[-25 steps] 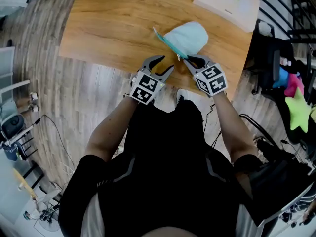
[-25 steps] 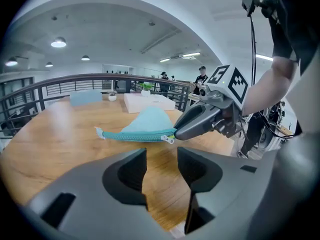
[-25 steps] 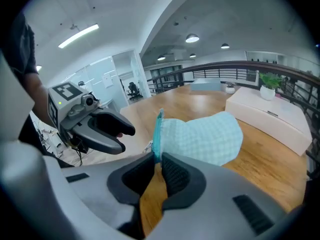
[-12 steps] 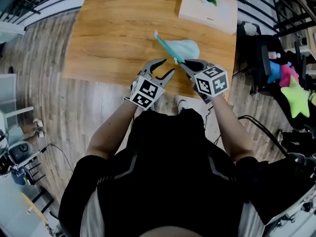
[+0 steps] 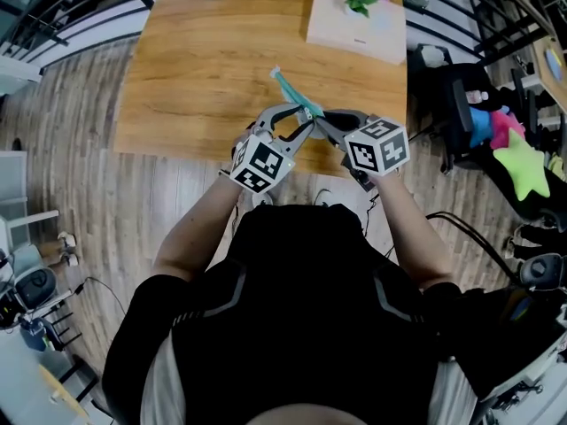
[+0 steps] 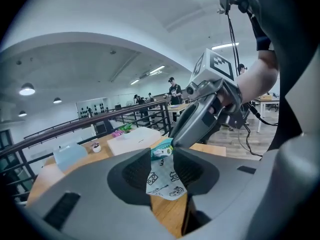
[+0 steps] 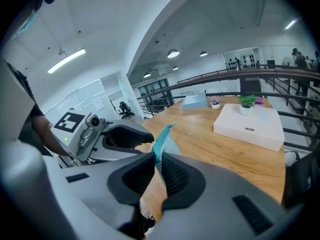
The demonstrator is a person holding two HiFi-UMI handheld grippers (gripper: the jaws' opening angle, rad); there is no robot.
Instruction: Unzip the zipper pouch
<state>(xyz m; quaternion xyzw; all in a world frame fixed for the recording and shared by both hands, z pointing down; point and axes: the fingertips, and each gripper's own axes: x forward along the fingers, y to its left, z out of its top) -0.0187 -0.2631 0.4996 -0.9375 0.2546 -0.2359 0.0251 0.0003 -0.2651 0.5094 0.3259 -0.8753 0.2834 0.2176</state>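
Held just above the desk's (image 5: 204, 60) near edge, the zipper pouch (image 6: 162, 181) hangs limp: light, soft cloth. The right tool (image 7: 157, 156) pinches its edge. The left tool (image 6: 162, 156), jaws just closing, brackets the zip end, apparently unclamped. The pull tab looks like the best hold.

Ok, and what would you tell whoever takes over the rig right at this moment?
Right tongs: shut on the zipper pouch, holding it up over the wooden table.
Left tongs: apart but just been closing. The pouch and its zipper pull sit between the pads, not gripped yet.
Done: pouch picked up.
Left: pinch the pull and draw the zip open; it looks closed.
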